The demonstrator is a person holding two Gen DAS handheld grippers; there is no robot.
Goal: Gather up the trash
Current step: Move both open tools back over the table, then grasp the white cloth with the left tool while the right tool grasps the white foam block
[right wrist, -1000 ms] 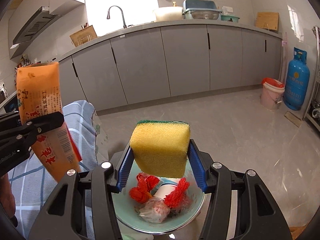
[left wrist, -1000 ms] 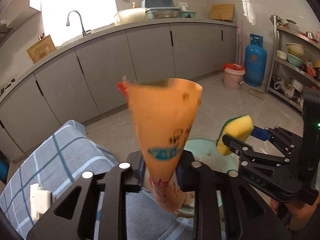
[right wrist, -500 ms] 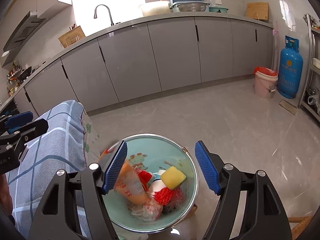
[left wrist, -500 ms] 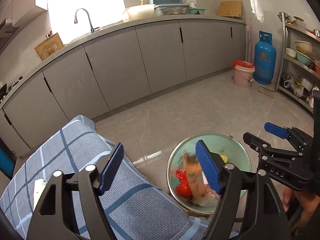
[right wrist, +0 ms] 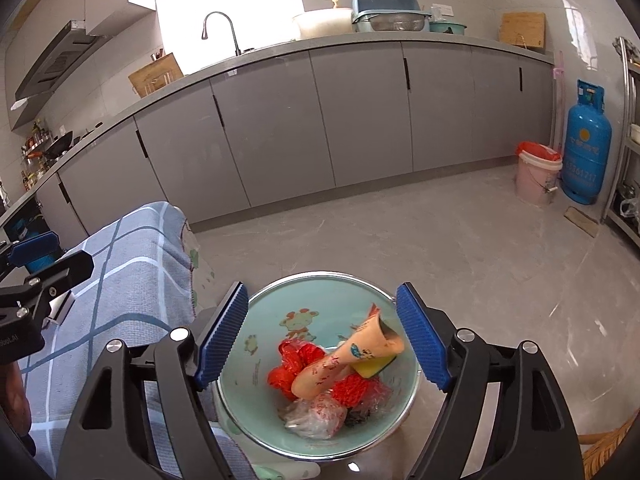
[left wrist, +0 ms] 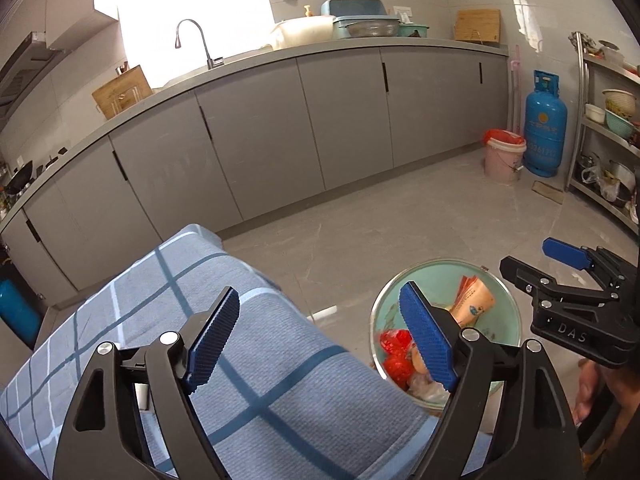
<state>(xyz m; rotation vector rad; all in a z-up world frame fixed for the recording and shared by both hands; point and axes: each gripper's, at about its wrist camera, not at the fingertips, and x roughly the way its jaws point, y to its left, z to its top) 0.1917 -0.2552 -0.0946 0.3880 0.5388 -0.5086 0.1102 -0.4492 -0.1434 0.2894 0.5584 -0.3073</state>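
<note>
Both grippers have just been opening and hold nothing: the right gripper [right wrist: 320, 336] spreads its ribbed blue pads over the round teal metal basin [right wrist: 268, 312], the left gripper [left wrist: 320, 340] over the checked blue woven cloth [left wrist: 280, 360]. Only the right view shows the yellow sponge [right wrist: 372, 366] under the crumpled orange wrapper [right wrist: 344, 360] in the basin.

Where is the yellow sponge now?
In the right wrist view, the yellow sponge lies inside the teal basin, right of centre, under the orange packet and beside the red netting.
</note>
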